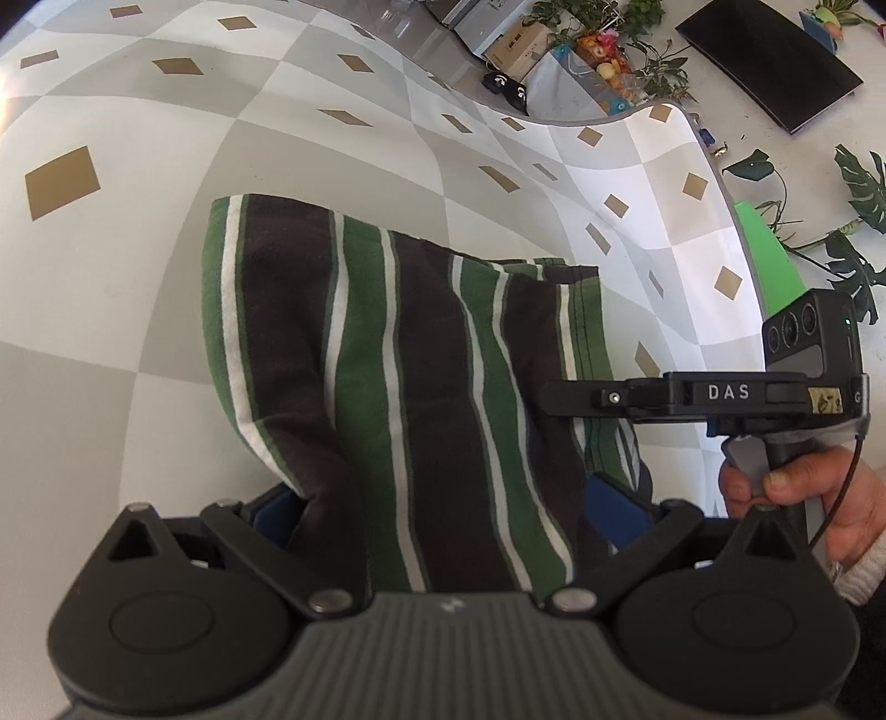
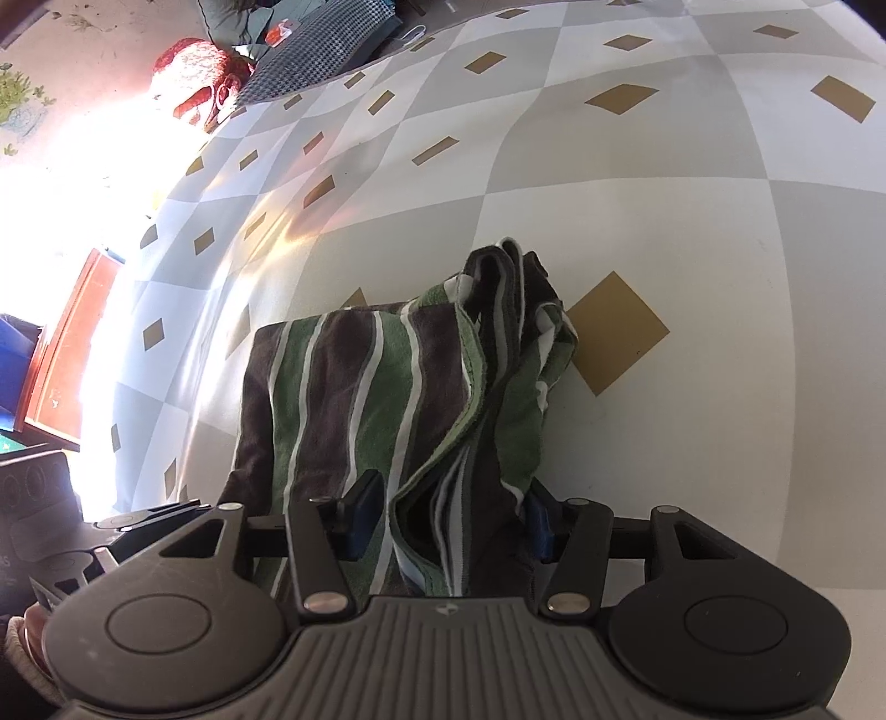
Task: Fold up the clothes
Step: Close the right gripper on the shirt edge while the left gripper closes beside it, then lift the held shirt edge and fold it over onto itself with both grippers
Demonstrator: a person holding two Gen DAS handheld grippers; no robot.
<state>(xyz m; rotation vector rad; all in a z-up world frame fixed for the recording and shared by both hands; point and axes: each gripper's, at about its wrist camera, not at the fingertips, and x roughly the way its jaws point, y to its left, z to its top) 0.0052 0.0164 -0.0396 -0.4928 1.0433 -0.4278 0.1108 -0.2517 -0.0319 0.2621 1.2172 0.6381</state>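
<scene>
A striped garment, dark brown, green and white, lies folded on the checked tablecloth. My left gripper has its blue pads wide apart, with the garment's near edge draped between them. My right gripper also has its blue pads apart around the garment's bunched near edge; the layered folds rise on the right side. The right gripper also shows from the side in the left wrist view, reaching over the garment's right edge.
The table edge curves at the right, with plants and a dark board on the floor beyond. A box of fruit and toys sits past the far edge. A red cloth and patterned fabrics lie beyond the table.
</scene>
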